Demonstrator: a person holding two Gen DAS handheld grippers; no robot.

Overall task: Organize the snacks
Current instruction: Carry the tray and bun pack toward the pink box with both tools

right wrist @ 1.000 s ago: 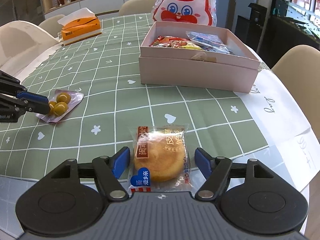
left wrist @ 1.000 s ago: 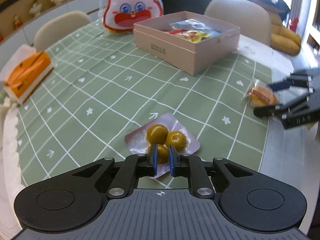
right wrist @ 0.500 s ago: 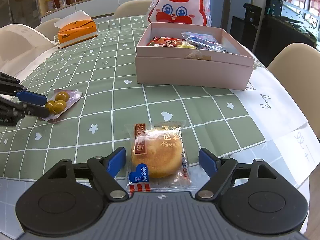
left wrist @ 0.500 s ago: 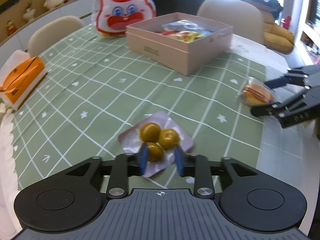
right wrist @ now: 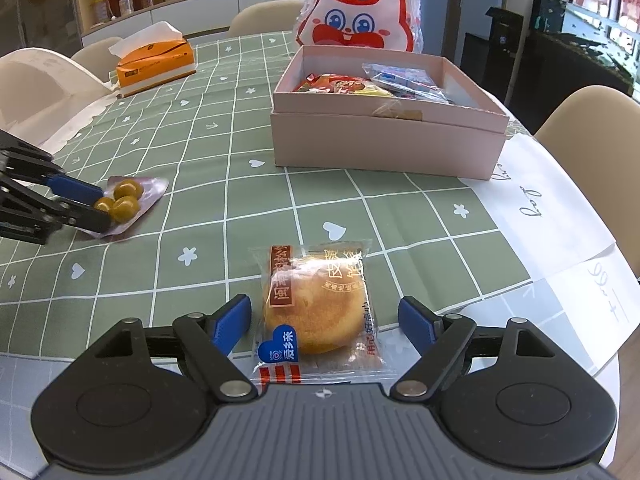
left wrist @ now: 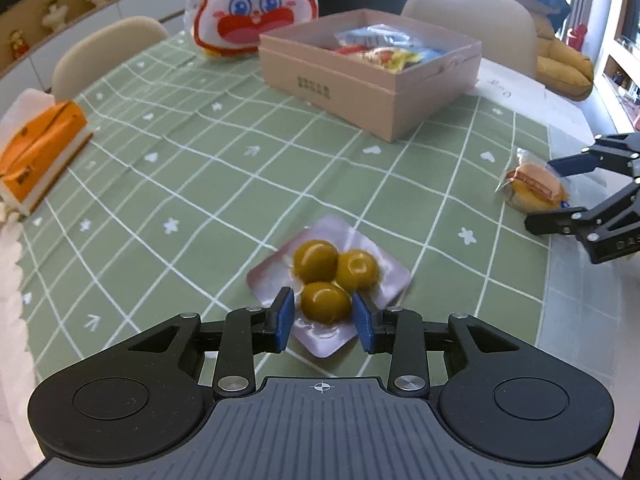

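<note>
A pink packet of three yellow-green balls [left wrist: 330,278] lies on the green checked tablecloth. My left gripper [left wrist: 324,320] is open, its blue pads on either side of the nearest ball; it also shows in the right wrist view [right wrist: 86,204] with the packet [right wrist: 126,200]. A wrapped round pastry [right wrist: 316,312] lies between the wide-open pads of my right gripper [right wrist: 324,318], untouched. In the left wrist view the pastry [left wrist: 534,186] and right gripper [left wrist: 560,188] sit at the right. The open pink box [left wrist: 372,92] [right wrist: 384,140] holds several snack packets.
A rabbit-face snack bag [right wrist: 360,12] stands behind the box. An orange tissue box [right wrist: 156,64] sits at the far left of the table. Beige chairs [right wrist: 592,120] surround the table. A white paper sheet [right wrist: 560,216] lies at the right edge.
My left gripper, shut on the ball packet a second ago, has opened; the packet lies on the cloth. My right gripper has opened slightly wider around the pastry.
</note>
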